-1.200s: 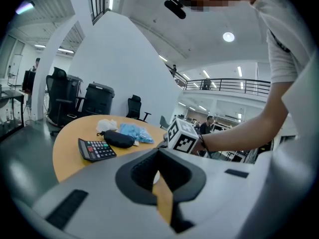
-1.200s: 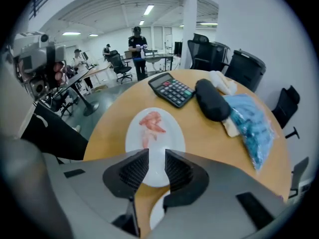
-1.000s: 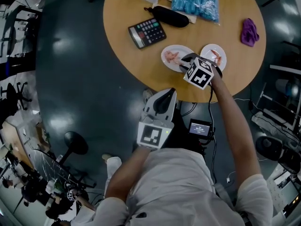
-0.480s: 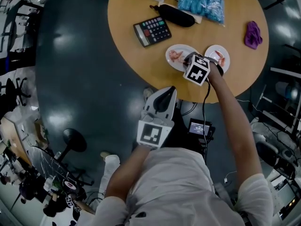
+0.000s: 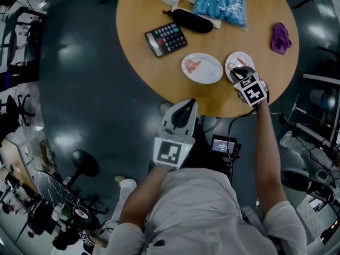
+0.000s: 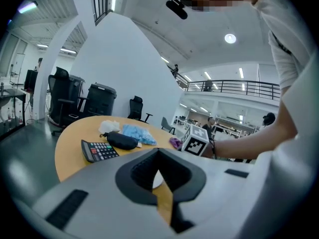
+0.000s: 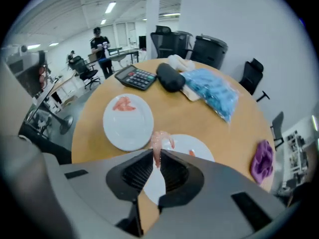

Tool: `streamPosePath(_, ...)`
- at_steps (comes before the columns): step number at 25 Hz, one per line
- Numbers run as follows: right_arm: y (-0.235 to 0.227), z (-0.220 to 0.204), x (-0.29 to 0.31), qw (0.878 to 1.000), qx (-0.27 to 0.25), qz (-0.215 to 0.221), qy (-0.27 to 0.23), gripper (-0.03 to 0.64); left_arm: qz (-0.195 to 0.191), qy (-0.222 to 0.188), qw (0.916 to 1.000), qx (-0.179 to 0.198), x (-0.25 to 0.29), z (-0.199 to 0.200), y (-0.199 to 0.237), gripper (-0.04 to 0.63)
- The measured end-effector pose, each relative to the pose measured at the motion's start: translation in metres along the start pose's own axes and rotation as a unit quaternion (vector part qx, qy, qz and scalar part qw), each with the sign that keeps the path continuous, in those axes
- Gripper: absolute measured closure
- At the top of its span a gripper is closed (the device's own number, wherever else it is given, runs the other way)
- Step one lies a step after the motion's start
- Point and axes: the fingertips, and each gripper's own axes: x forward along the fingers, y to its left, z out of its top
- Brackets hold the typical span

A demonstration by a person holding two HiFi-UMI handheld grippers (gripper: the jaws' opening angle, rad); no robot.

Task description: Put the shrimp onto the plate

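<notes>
1. Right gripper [image 7: 158, 158]: fingers closed on the shrimp [image 7: 158, 142], held over the near rim of the right plate [image 7: 197, 147].
2. Shrimp long axis follows the fingers, pointing away from them; its far end curls.
3. Left gripper [image 6: 158, 156]: fingers appear closed with nothing between them, held off the surface [image 6: 75, 138] edge.
4. Calculator [image 7: 135, 77] key print: too small to read.

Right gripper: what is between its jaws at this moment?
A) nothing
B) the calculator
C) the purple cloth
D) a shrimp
D: the right gripper view shows the right gripper with its jaws closed on a pink shrimp, held above a white plate.
</notes>
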Motion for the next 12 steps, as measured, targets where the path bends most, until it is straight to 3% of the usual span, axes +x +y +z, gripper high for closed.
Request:
streamPosePath(5, -0.038, -0.038, 0.027, 0.998, 0.054, -0.005, 0.026, 0.561, -0.001, 0.013, 0.9999, 0.005, 0.003, -0.010, -0.005, 0.588)
streamPosePath(12, -0.049, -0.047, 0.038, 0.995, 0.096, -0.004, 0.028, 0.561, -0.005, 0.026, 0.9996, 0.006, 0.004, -0.021, -0.011, 0.588)
